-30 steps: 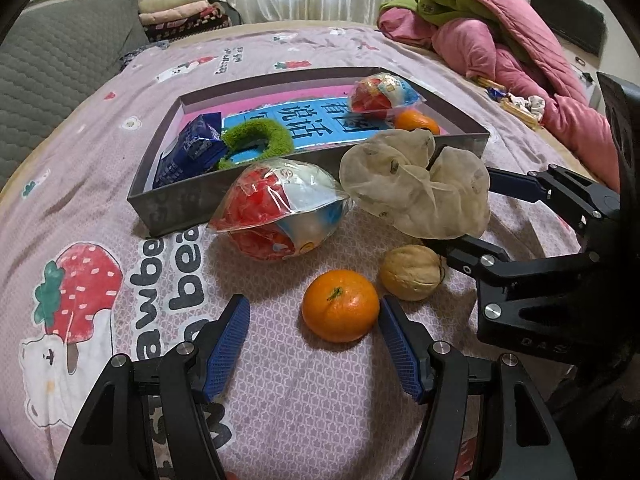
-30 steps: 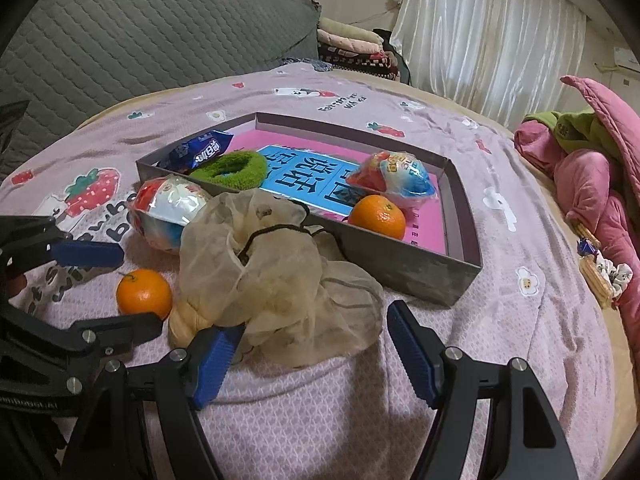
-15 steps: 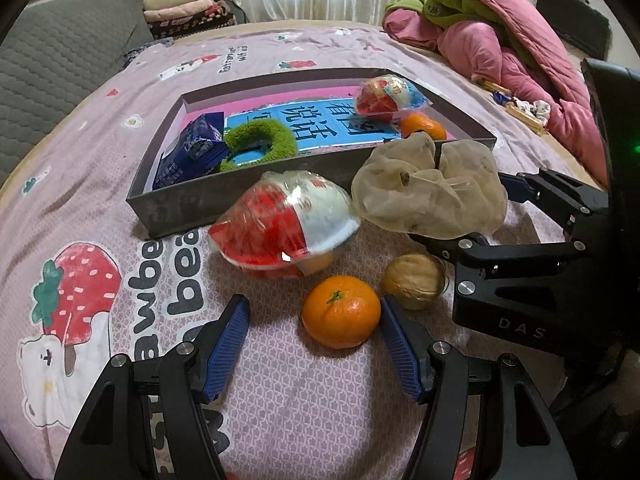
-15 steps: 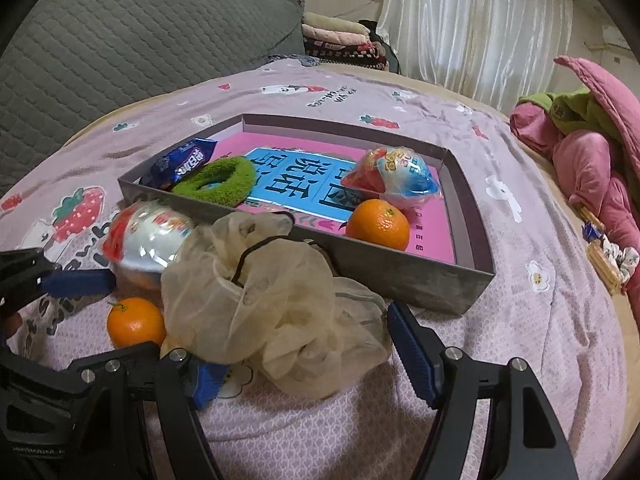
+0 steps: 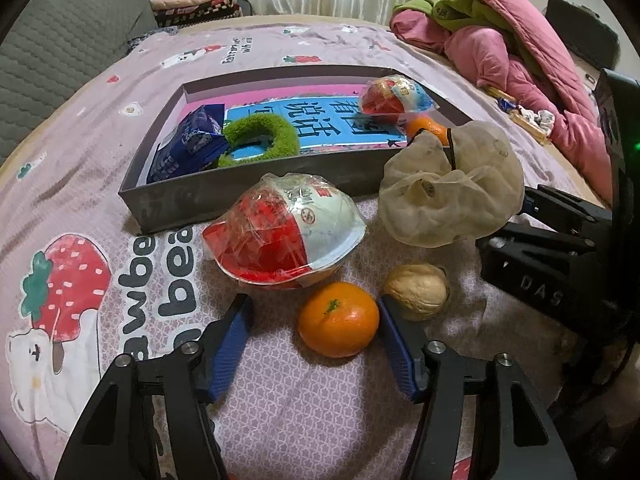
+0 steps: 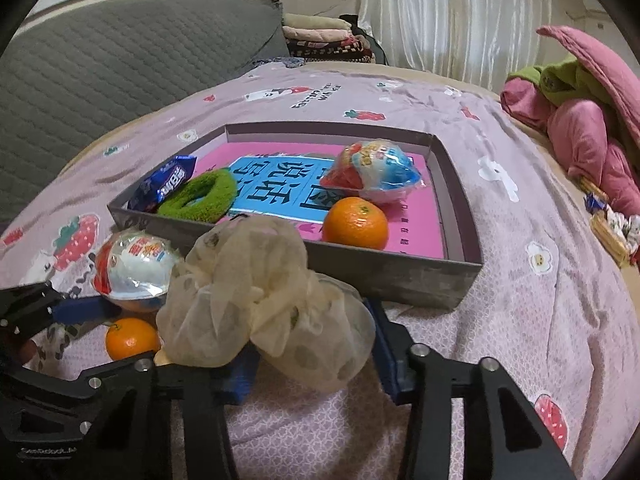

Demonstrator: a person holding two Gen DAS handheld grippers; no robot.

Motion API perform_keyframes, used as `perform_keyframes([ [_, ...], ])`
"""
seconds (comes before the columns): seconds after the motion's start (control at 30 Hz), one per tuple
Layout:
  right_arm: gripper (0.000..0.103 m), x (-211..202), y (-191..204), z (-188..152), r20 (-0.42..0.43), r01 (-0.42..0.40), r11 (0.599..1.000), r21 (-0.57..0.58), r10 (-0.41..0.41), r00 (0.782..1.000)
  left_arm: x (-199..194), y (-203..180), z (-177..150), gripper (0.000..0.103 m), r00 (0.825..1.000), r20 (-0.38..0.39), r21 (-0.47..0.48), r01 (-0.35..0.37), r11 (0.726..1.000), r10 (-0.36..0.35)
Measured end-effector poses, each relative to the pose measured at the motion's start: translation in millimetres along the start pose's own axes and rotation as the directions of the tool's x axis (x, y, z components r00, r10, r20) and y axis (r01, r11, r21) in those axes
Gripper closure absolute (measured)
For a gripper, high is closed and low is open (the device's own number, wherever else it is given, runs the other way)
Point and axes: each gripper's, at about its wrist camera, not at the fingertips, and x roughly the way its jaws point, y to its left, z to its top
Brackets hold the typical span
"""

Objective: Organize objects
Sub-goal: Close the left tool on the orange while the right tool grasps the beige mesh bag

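Item: beige scrunchie [image 6: 264, 304], sheer gathered fabric on a dark elastic core. It sits between the pads of the right gripper [image 6: 312, 356], bunched above them, just in front of the near wall of the grey box [image 6: 400, 276]; whether it is off the bedsheet cannot be told. The jaws appear narrowed onto the cloth. Handling, by judgement: very light, soft, compressible, not fragile; loose folds may slip, so the hold is best taken across the elastic core.

Item: tangerine [image 5: 339, 319], on the bedsheet [image 5: 100, 128] between the wide-open pads of the left gripper [image 5: 316, 340], touching or nearly touching one pad. Firm, round, likely to roll; grip across its middle.

Adjacent: walnut [image 5: 418, 291] just beside the tangerine; wrapped toy egg [image 5: 284, 232] behind it.

In the box: second tangerine [image 6: 355, 223], second wrapped egg [image 6: 374, 174], green scrunchie [image 6: 198, 196], blue snack packet [image 6: 164, 186].
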Motion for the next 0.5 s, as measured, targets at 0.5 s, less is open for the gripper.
perform_keyframes([
  [0.5,0.083,-9.7,-13.6,0.0,0.029,-0.107,0.992,0.073,0.105,0.994,-2.9,-5.1,0.9,0.065,0.999,0.001,0.004,0.040,0.999,-0.040],
])
